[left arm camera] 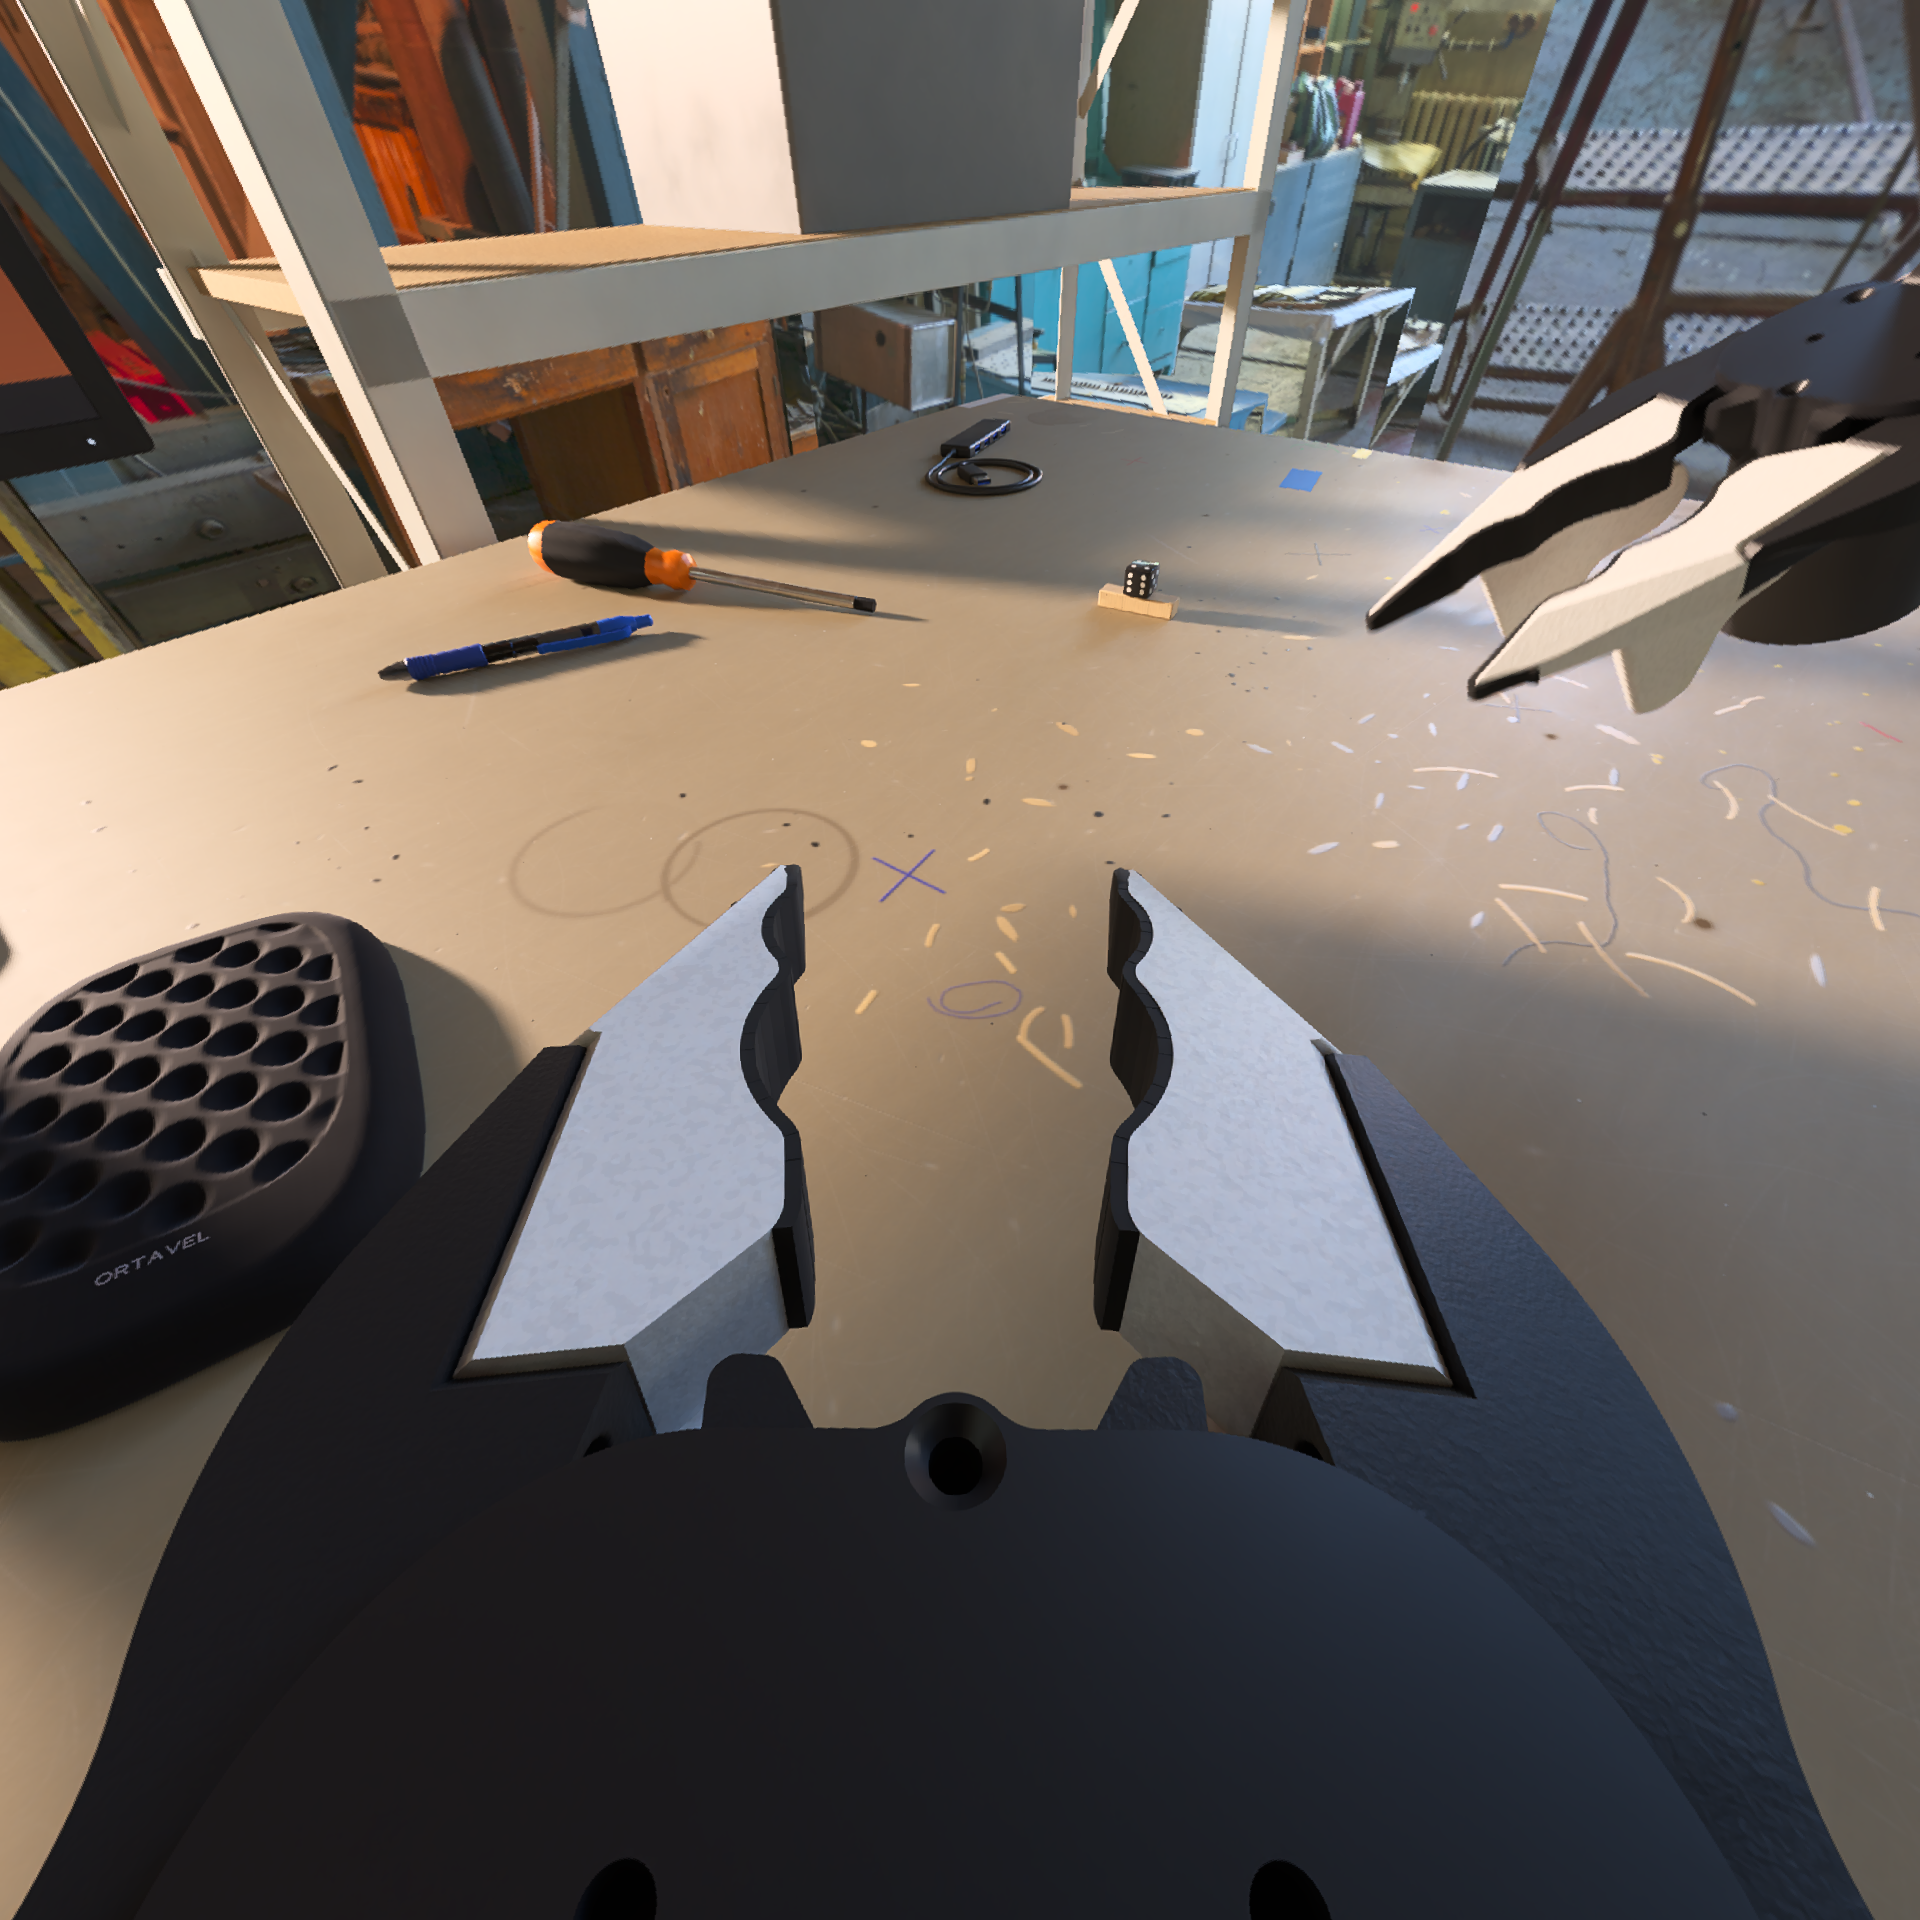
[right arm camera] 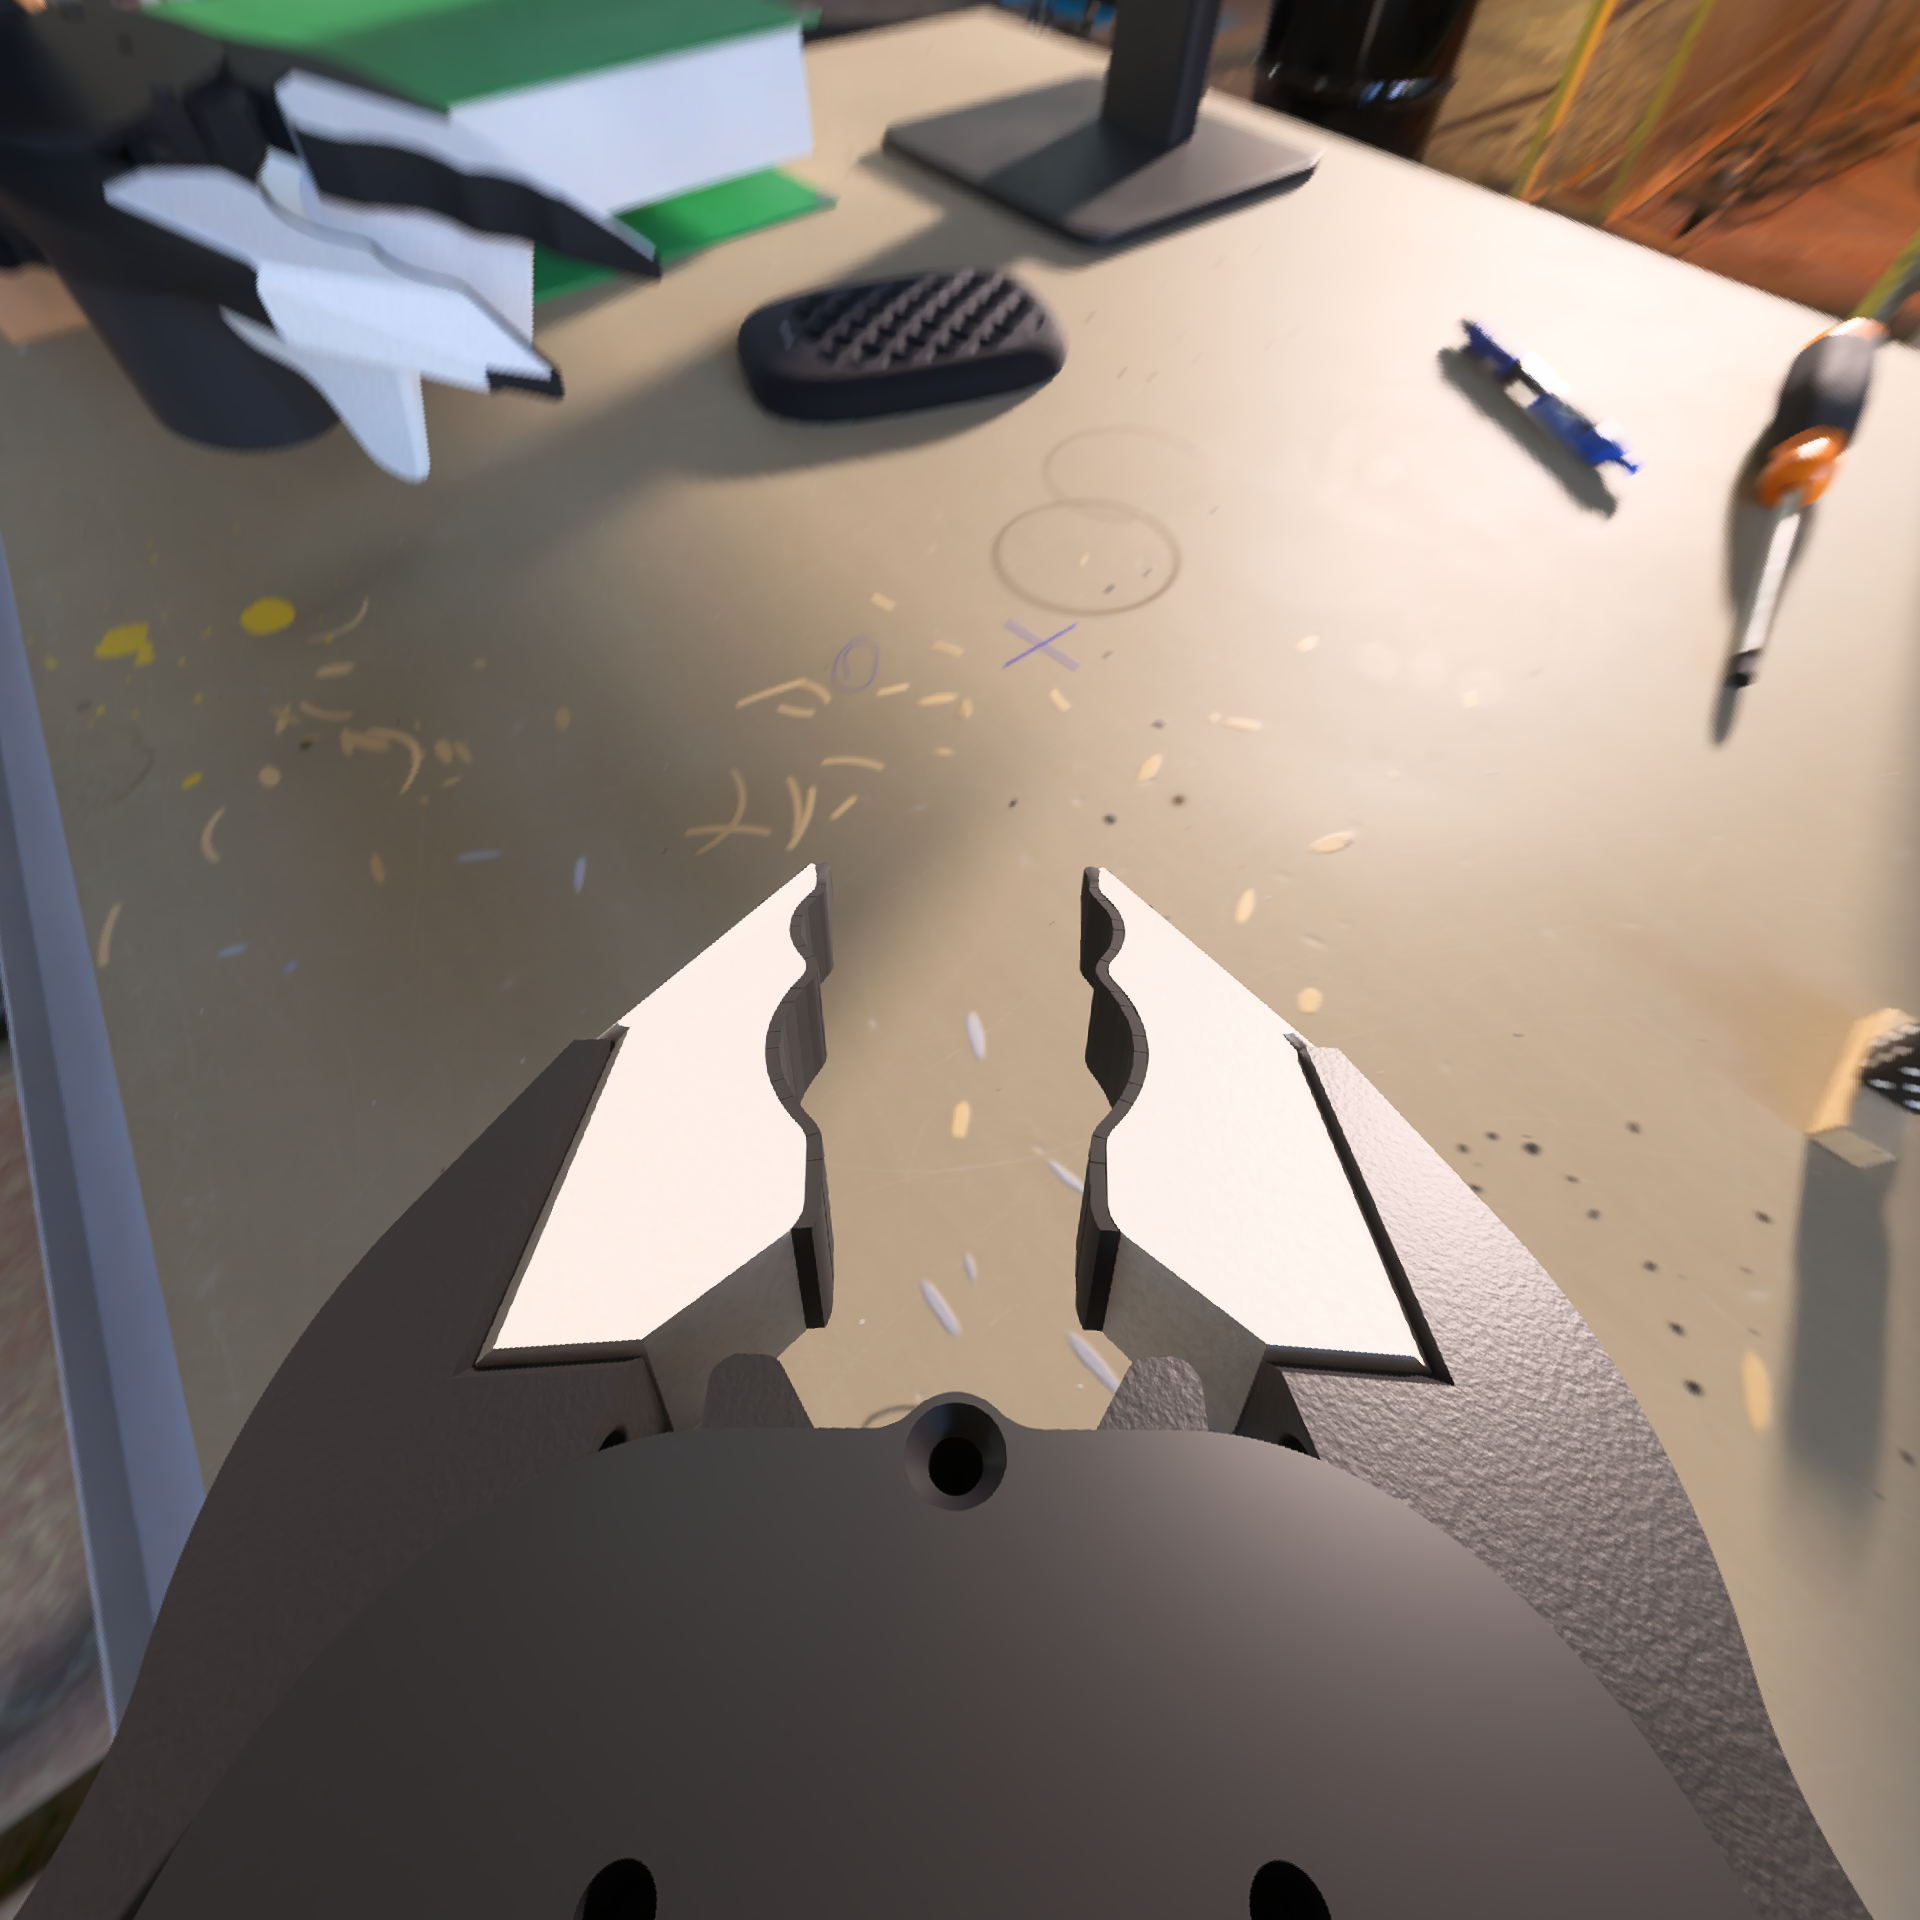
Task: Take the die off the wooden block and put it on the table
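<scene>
A small black die with white dots (left arm camera: pixel 1141 579) sits on a low pale wooden block (left arm camera: pixel 1138 602) far across the table (left arm camera: pixel 1247 1143) in the left wrist view. In the right wrist view the block (right arm camera: pixel 1844 1081) and die (right arm camera: pixel 1896 1070) are cut by the right edge. My left gripper (left arm camera: pixel 956 883) is open and empty above the near table; it also shows in the right wrist view (right arm camera: pixel 582 312). My right gripper (right arm camera: pixel 951 883) is open and empty above the table; in the left wrist view it (left arm camera: pixel 1423 655) hovers right of the block.
An orange-and-black screwdriver (left arm camera: pixel 665 566), a blue pen (left arm camera: pixel 520 646), a black hub with a coiled cable (left arm camera: pixel 982 457) and a perforated black pad (left arm camera: pixel 177 1143) lie on the table. A shelf frame (left arm camera: pixel 727 281) stands at the back left. A green book (right arm camera: pixel 582 94) and a monitor stand (right arm camera: pixel 1101 156) show in the right wrist view.
</scene>
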### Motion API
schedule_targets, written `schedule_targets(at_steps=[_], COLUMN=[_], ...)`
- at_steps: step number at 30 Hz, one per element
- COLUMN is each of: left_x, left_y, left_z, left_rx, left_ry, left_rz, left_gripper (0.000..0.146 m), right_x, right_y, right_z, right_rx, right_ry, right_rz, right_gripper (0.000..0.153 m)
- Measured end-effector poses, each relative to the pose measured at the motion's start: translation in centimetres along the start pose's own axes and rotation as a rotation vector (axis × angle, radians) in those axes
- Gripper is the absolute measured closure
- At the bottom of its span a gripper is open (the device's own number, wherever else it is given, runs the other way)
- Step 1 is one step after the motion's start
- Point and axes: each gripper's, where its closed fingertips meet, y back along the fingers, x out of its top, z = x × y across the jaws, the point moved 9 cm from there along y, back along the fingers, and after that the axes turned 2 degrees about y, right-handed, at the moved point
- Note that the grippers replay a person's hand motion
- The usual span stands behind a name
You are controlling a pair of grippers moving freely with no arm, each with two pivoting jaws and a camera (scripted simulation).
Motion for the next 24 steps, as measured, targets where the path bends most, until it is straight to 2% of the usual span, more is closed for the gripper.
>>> schedule_targets(at_steps=[3,5,8,10,13,16,21,24], left_x=[0.0,-0.1,-0.3,-0.4,-0.2,0.0,0.4,0.6], left_y=[-0.1,-0.1,-0.4,-0.5,-0.4,-0.1,0.2,0.4], left_z=[0.0,0.1,0.2,0.3,0.3,0.2,0.0,0.0], left_rx=[0.000,-0.002,-0.012,-0.015,-0.013,-0.013,-0.020,-0.025], left_ry=[0.004,0.008,0.013,0.014,0.011,0.016,0.032,0.038], left_rz=[0.002,-0.001,-0.013,-0.020,-0.016,-0.001,0.020,0.031], left_gripper=[0.086,0.085,0.085,0.085,0.086,0.086,0.087,0.087], right_x=[0.7,1.8,3.9,4.3,3.0,1.1,-1.0,-1.6], right_y=[1.6,2.7,3.1,2.0,-1.3,-3.4,-4.4,-4.4], right_z=[1.2,3.2,8.3,12.2,16.9,19.5,21.0,21.3], right_rx=[-0.089,-0.206,-0.385,-0.447,-0.459,-0.485,-0.495,-0.506], right_ry=[-0.008,-0.025,-0.124,-0.190,-0.305,-0.380,-0.503,-0.544], right_rz=[0.077,0.065,-0.095,-0.233,-0.434,-0.553,-0.602,-0.586], right_gripper=[0.102,0.103,0.102,0.098,0.093,0.093,0.092,0.104])
